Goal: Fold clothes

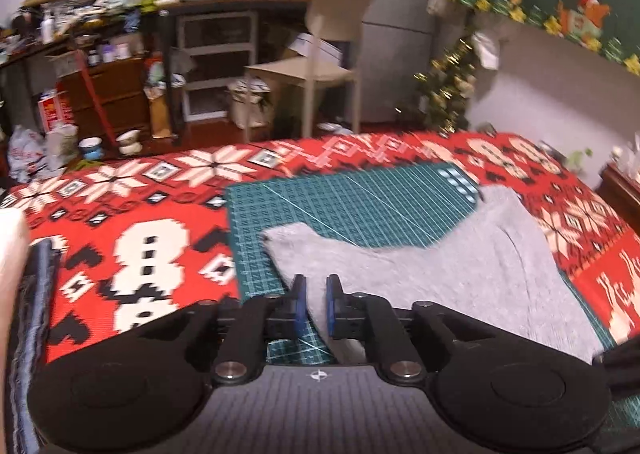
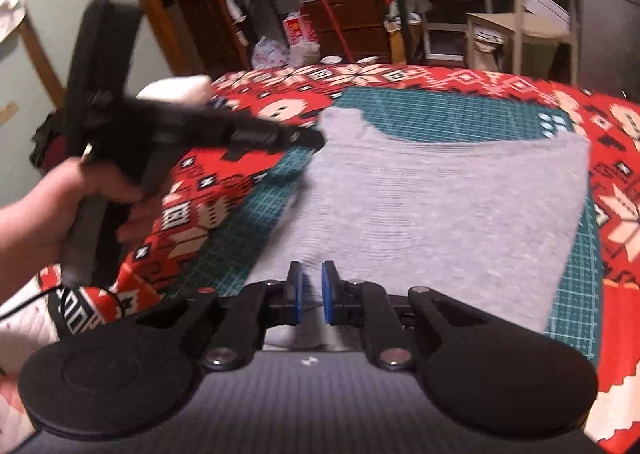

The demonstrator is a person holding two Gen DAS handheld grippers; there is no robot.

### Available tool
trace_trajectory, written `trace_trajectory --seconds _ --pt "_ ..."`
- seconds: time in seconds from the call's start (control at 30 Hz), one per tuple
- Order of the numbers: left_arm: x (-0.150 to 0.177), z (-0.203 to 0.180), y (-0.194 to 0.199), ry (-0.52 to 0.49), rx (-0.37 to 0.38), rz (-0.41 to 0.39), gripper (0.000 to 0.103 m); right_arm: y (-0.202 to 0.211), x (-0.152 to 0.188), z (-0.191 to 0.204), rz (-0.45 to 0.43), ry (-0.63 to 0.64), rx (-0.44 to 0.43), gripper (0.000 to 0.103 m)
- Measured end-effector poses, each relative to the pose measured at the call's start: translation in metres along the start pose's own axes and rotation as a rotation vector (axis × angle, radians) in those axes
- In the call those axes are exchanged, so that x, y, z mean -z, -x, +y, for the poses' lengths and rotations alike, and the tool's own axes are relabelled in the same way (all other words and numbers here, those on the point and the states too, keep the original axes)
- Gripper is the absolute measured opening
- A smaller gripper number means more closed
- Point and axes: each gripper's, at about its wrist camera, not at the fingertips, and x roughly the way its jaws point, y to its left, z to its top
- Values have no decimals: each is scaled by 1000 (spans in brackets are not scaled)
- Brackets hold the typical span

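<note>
A grey garment lies flat on a green cutting mat. In the right wrist view a hand holds my left gripper, whose tip is at the garment's far left corner. In the left wrist view the left gripper hovers over the garment at its left edge. Its blue pads stand a narrow gap apart, and the cloth below looks flat and unpinched. My right gripper is over the garment's near left edge, pads a narrow gap apart with grey cloth showing through.
A red Christmas-patterned cloth covers the table under the cutting mat. Folded blue denim lies at the left edge. Behind the table are a beige chair, cluttered shelves and a desk. The right gripper's dark body shows at the lower right.
</note>
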Motion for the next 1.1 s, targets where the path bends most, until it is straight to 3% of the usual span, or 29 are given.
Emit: trace_trajectory --seconds 0.07,0.17,0.23,0.43,0.57,0.73,0.9,1.0,1.1 --pt "-1 2 8 21 25 -3 10 -1 1 9 1 29 18 12" --pt "2 -1 25 15 41 -16 20 2 1 10 -5 -14 -17 15" --pt "6 -5 39 27 63 -23 35 7 3 13 -15 -25 -15 17" --pt "21 -29 75 52 167 -26 51 36 13 12 -55 -82 -6 17" --pt "33 -50 87 21 192 -41 49 64 27 3 -75 -106 58 17" --pt "40 -73 79 -5 219 -25 21 94 44 -20 -100 -187 128 15" --pt "48 -89 55 -16 224 12 17 87 38 -43 -169 -207 197 7" --pt "56 -92 41 -10 179 67 16 69 40 -54 -141 -222 236 6" --pt "65 -82 45 44 182 70 17 61 54 -58 -106 -244 239 5"
